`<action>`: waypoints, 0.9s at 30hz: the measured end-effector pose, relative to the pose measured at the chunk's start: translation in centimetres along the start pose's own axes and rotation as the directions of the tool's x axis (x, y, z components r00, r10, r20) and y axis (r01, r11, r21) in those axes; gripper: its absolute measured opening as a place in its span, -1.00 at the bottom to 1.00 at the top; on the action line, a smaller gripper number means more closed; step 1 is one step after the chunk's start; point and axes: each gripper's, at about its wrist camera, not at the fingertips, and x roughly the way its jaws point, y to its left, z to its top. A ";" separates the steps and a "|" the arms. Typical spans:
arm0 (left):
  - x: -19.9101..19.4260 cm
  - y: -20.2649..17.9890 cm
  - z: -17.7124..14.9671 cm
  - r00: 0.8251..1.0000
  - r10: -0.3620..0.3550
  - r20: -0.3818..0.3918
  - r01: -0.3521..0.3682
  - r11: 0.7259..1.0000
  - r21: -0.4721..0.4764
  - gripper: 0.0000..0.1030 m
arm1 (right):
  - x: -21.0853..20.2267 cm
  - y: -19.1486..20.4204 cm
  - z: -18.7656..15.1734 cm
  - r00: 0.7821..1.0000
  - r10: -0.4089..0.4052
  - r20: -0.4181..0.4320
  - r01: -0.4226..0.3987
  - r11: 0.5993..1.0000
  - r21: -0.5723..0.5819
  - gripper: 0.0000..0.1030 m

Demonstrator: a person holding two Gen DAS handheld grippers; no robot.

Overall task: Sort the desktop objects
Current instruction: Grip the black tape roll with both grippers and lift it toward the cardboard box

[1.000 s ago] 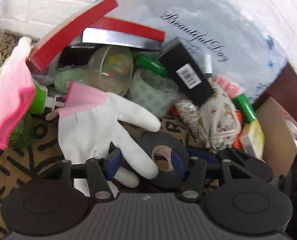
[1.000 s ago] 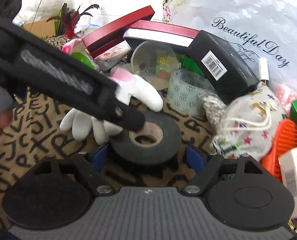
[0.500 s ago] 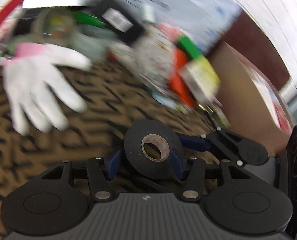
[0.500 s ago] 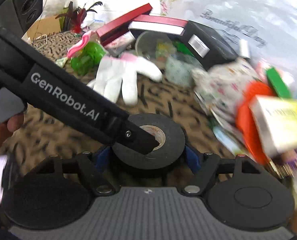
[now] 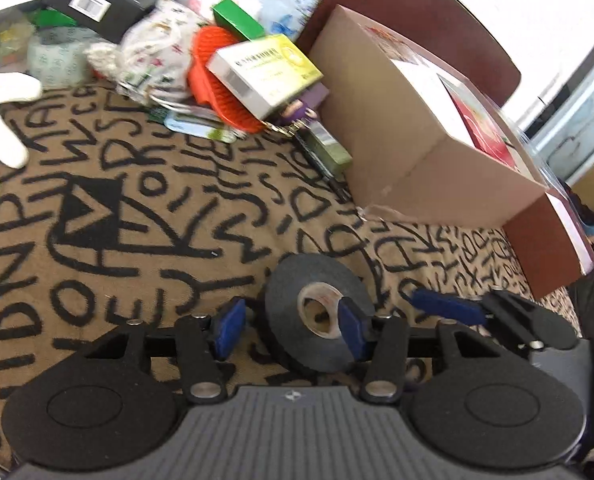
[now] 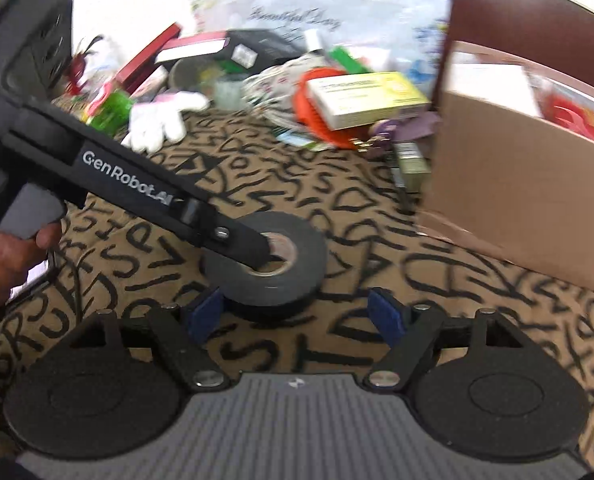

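Between the left gripper's [image 5: 291, 324] spread blue fingers, one poking into its core, sits the black tape roll [image 5: 315, 312], ungripped. Right gripper [image 6: 297, 316] gapes just behind. Cardboard box [image 5: 413, 128] stands nearby on the lettered mat [image 5: 137, 216].

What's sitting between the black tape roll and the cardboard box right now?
Nothing is in the way. Only bare lettered cloth separates the black tape roll from the cardboard box, clearest in the right wrist view.
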 end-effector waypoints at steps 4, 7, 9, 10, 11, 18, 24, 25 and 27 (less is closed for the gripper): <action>-0.3 0.2 0.4 1.000 0.014 0.006 -0.014 1.000 -0.006 -0.10 | -0.3 -0.8 0.8 0.998 -0.016 0.054 0.012 0.998 0.058 0.40; -0.3 0.2 0.4 1.000 0.007 0.001 -0.007 1.000 -0.006 -0.10 | 0.8 -0.9 1.3 0.999 -0.019 0.033 0.017 0.998 0.063 -0.05; -0.1 0.0 0.3 1.000 -0.006 -0.011 0.006 1.000 0.002 -0.10 | 1.5 -0.8 1.5 1.000 -0.012 0.013 0.011 0.998 0.059 -0.21; 0.0 -0.2 0.3 1.000 -0.010 -0.017 0.010 1.000 0.009 -0.10 | 1.7 -0.8 1.5 1.000 -0.004 0.008 0.004 0.998 0.063 -0.32; 0.2 -0.2 0.2 1.000 -0.012 -0.023 0.012 1.000 0.016 -0.11 | 1.7 -0.8 1.5 1.000 0.006 0.008 -0.006 0.998 0.066 -0.36; 0.8 -0.1 -0.2 1.000 -0.002 -0.025 0.003 1.000 0.016 -0.15 | 2.6 -0.5 1.8 0.999 0.036 -0.022 -0.034 0.996 0.082 -0.45; 1.1 -0.4 -0.1 1.000 0.019 -0.018 -0.018 0.999 0.038 -0.32 | 3.8 -0.1 1.8 0.999 0.013 -0.039 -0.010 0.997 0.081 -0.46; 1.1 -0.6 -0.1 1.000 0.029 -0.012 -0.028 0.998 0.048 -0.34 | 3.8 0.0 1.8 0.999 0.009 -0.037 -0.006 0.997 0.074 -0.46; 1.1 -0.9 -0.2 0.999 0.044 -0.008 -0.043 0.997 0.061 -0.38 | 3.7 0.1 1.7 0.999 -0.001 -0.038 0.003 0.998 0.067 -0.46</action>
